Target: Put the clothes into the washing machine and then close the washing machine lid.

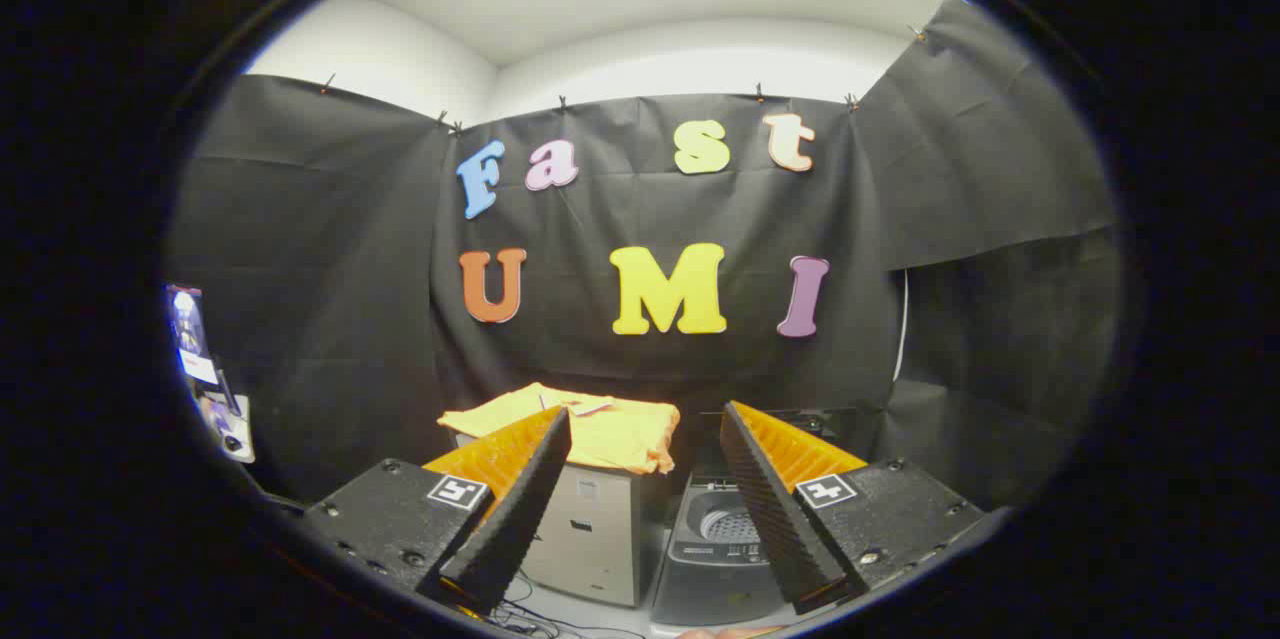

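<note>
The clothes [590, 424], a folded yellow-orange garment, lie flat on top of a pale box-like cabinet [590, 534], beyond the fingers and a little toward the left one. They sit spread out with one edge drooping over the cabinet's front corner, which leaves a loose hem that a two-finger grasp could likely catch. A small pale tag or patch shows on the upper face of the cloth; nothing on it can be read.

Just beside the cabinet stands the washing machine [725, 544], a grey top-loader. Its opening faces up and the perforated drum [735, 522] is visible inside, so the lid appears to be raised already; the lid itself is hard to make out against the dark wall. The machine being right next to the garment keeps the carry short: lift, move across, drop.

The hand-held gripper [645, 434] hangs well back from both, its fingers spread wide apart with nothing between them. That stance suits an approach, and I judge that the task has not yet begun in earnest. Each finger mount carries a square black-and-white marker, a pattern and not readable writing. The cabinet's front bears a small label, too small to read. Cables [525, 614] trail on the floor below.
</note>
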Demonstrator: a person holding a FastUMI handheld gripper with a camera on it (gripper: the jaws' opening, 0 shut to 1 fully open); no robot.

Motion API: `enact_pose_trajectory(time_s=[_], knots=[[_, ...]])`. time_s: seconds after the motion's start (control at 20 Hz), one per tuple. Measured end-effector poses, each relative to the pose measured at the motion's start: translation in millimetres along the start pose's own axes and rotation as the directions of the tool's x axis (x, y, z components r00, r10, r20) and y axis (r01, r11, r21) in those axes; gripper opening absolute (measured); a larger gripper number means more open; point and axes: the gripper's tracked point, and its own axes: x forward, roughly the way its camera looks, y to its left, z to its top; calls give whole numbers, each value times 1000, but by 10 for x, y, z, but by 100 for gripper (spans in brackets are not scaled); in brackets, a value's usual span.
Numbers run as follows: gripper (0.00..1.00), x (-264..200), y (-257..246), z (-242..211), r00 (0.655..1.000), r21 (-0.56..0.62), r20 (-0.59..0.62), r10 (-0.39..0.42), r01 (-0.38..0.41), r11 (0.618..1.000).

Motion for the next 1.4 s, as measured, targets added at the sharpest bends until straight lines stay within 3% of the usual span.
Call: enact_pose_trajectory(time_s=[0.2,0.85,1.4], knots=[[97,60,-13,-77,1000,2,-25,16,-16,1000],[97,209,-208,-222,998,0,-51,-34,34,999],[97,702,485,-55,999,-12,-44,3,-3,1000]])
